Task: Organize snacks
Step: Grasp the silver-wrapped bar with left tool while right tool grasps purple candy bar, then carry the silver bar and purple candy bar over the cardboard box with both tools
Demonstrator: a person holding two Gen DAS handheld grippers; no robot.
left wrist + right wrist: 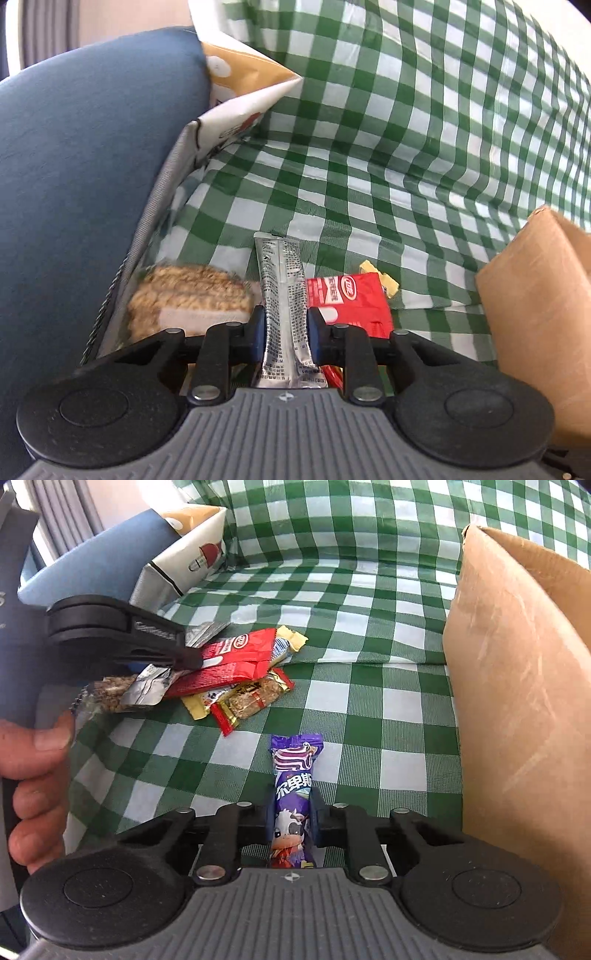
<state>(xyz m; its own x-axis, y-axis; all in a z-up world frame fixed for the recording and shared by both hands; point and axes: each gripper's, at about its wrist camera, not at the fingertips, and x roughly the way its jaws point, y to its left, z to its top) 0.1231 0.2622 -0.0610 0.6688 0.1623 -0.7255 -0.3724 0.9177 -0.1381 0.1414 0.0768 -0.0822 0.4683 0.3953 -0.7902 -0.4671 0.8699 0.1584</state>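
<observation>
A silver snack packet point(282, 295) stands between the blue pads of my left gripper point(284, 326), which is shut on it. Beside it lie a clear-wrapped grain bar point(188, 295) on the left and a red packet point(351, 302) on the right. My right gripper point(291, 812) is shut on a purple packet point(293, 786) with a cartoon cow that lies on the checked cloth. In the right wrist view the left gripper point(184, 653) reaches into the snack pile point(236, 679) of red, yellow and silver wrappers.
A green and white checked cloth point(351, 602) covers the surface. A brown cardboard box point(517, 686) stands at the right. A blue cushion point(85, 155) and a patterned paper bag point(184, 565) sit at the left. A person's hand point(33, 775) holds the left gripper's handle.
</observation>
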